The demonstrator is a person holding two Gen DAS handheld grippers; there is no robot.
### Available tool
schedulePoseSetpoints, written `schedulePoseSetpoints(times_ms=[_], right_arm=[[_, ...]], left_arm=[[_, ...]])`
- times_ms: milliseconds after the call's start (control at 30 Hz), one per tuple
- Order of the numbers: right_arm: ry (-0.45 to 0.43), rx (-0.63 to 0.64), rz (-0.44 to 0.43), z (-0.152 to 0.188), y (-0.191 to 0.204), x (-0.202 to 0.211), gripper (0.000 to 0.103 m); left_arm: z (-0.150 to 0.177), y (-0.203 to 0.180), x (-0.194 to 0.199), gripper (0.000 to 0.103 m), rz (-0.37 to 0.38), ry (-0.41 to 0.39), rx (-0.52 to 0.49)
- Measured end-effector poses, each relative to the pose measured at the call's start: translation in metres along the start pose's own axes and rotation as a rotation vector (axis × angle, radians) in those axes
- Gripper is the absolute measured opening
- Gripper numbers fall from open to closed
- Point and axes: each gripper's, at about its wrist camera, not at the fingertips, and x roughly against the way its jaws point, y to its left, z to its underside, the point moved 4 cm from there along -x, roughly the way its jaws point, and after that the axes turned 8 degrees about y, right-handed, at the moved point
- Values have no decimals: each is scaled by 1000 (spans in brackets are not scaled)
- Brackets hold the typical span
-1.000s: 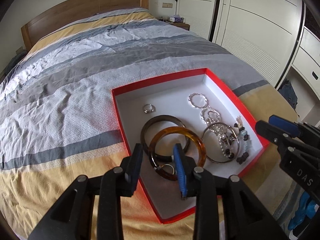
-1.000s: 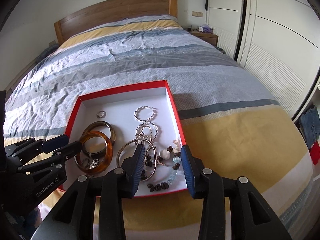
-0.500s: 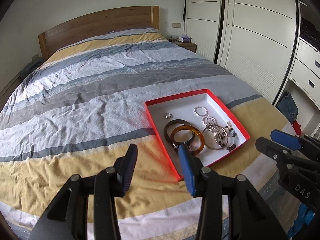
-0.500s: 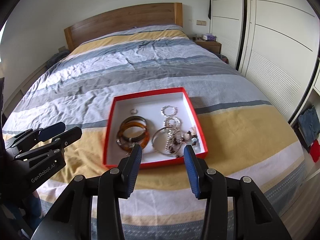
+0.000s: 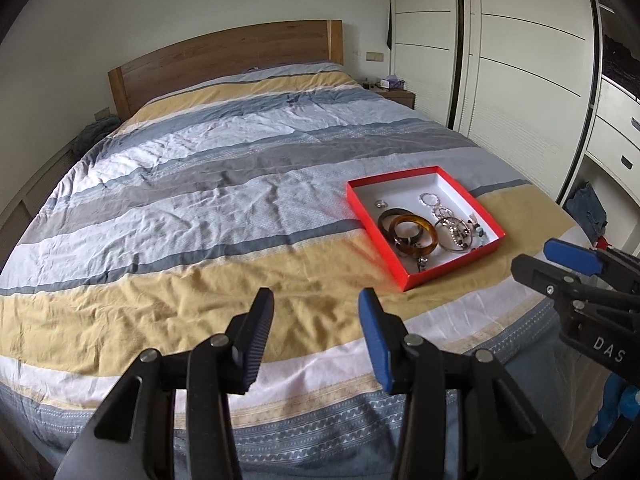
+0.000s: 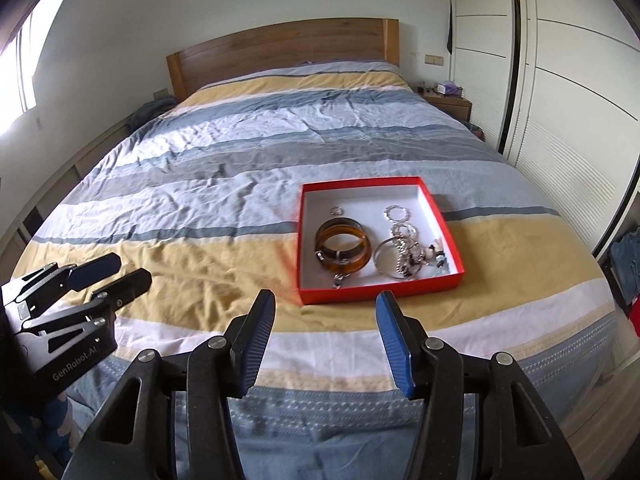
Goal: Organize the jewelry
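a red box (image 6: pixel 378 293) with a white inside lies on the striped bed (image 6: pixel 224 184), near its foot edge. in it sit an amber bangle (image 6: pixel 343 250) stacked on a dark bangle (image 5: pixel 394 216), a small ring (image 6: pixel 337 211), silver hoops (image 6: pixel 397 213) and a tangle of beads (image 6: pixel 430 257). wooden headboard (image 6: pixel 280 50) behind, white wardrobe (image 6: pixel 568 80) to the right. left claw (image 5: pixel 316 310) and right claw (image 6: pixel 326 312) hang off the foot of the bed, both spread and empty.

Two wrist fisheyes at foot of bed (image 5: pixel 224 184), both facing headboard (image 6: pixel 288 54), well back. Left cam w/ red jewelry box (image 5: pixel 404 256) at right; right cam more head-on. Shared: bed, box (image 6: pixel 376 294), wardrobe (image 6: pixel 568 80).
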Motion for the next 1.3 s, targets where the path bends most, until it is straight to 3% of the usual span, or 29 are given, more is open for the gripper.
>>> schedulePoseSetpoints(times_ms=[500, 767, 833, 1000, 1300], right_arm=[[-19, 50, 2, 26, 33, 26, 58], [-18, 64, -3, 34, 40, 28, 59], [-20, 62, 0, 34, 39, 28, 62], [-32, 39, 18, 37, 34, 28, 88], [-20, 44, 16, 39, 33, 17, 103]], left_arm=[[30, 33, 50, 44, -41, -108, 71], [41, 39, 54, 44, -41, -107, 86], [44, 40, 53, 44, -48, -103, 89], [48, 42, 49, 44, -61, -86, 96], [51, 41, 39, 45, -62, -61, 95]])
